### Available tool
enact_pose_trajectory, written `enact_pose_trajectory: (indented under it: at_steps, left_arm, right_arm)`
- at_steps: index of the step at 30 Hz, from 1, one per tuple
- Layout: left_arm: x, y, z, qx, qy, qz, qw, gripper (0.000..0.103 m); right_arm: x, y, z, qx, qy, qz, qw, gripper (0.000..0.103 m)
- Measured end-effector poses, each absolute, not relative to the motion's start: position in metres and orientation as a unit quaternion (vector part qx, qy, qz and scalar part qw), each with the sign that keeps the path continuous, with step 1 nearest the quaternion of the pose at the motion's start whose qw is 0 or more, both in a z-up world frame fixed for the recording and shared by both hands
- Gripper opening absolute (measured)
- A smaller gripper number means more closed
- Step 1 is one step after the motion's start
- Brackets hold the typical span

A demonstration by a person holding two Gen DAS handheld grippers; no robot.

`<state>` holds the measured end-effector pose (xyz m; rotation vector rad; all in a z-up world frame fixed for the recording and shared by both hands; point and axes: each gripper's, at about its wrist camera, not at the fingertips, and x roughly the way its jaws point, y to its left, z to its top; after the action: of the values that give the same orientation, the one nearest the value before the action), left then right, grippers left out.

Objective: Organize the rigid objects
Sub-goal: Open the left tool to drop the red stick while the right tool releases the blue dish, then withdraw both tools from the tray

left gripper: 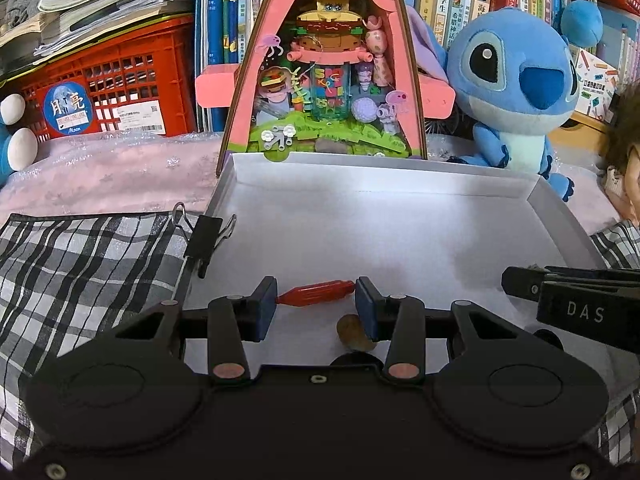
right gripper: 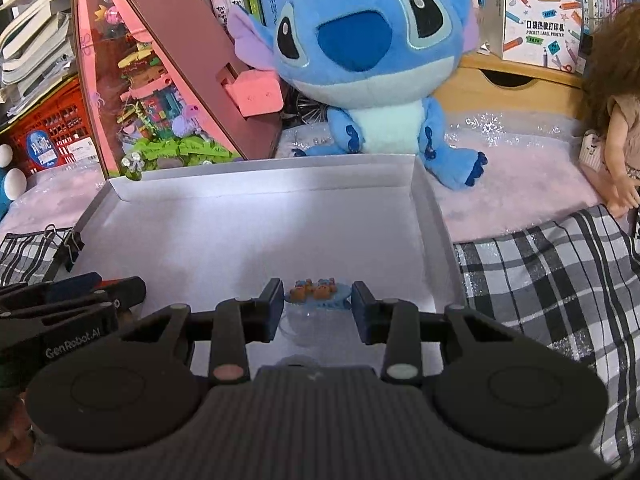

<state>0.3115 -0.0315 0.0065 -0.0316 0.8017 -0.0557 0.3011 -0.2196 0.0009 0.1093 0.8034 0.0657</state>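
In the left wrist view my left gripper [left gripper: 316, 304] is shut on a small red sausage-shaped toy [left gripper: 316, 293], held crosswise between the pads just above the white tray [left gripper: 360, 172]. A brown rounded piece [left gripper: 352, 334] shows right under the toy, partly hidden by the right finger. In the right wrist view my right gripper [right gripper: 316, 306] is shut on a clear dome toy [right gripper: 308, 326] with a blue top carrying tiny orange figures [right gripper: 316, 291], low over the white tray [right gripper: 260, 188]. Each gripper appears at the edge of the other's view.
A black binder clip [left gripper: 204, 240] grips the tray's left edge. Behind the tray stand a pink triangular display box [left gripper: 320, 80] and a blue plush toy [left gripper: 516, 88]. Checked cloth [right gripper: 560, 280] lies on both sides, a doll [right gripper: 616, 120] at far right.
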Motion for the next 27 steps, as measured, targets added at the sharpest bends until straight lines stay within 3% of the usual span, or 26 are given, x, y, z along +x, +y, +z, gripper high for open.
enact_pose_trajectory:
  at_steps: [4,5,6,7,15,27]
  left_arm:
    - [0.308,-0.033,0.008,-0.004,0.385,-0.024,0.923,0.043]
    - [0.307,-0.034,0.008,0.001,0.382,-0.024,0.924,0.049]
    - [0.304,-0.035,0.010,0.008,0.377,-0.023,0.926,0.056]
    - [0.301,-0.035,0.011,0.014,0.373,-0.022,0.928,0.059]
    - [0.271,-0.033,0.033,0.022,0.330,-0.041,0.943,0.082]
    - [0.216,-0.019,0.045,0.003,0.311,-0.048,0.949,0.086]
  right_arm:
    - [0.300,-0.218,0.002,0.049,0.389,0.033,0.919,0.046]
    - [0.299,-0.218,0.002,0.052,0.387,0.034,0.920,0.046]
    - [0.297,-0.220,0.003,0.056,0.384,0.033,0.921,0.057]
    - [0.295,-0.221,0.005,0.059,0.381,0.035,0.922,0.060]
    - [0.266,-0.233,0.020,0.048,0.343,0.046,0.937,0.082]
    - [0.211,-0.236,0.036,0.030,0.285,0.068,0.956,0.096]
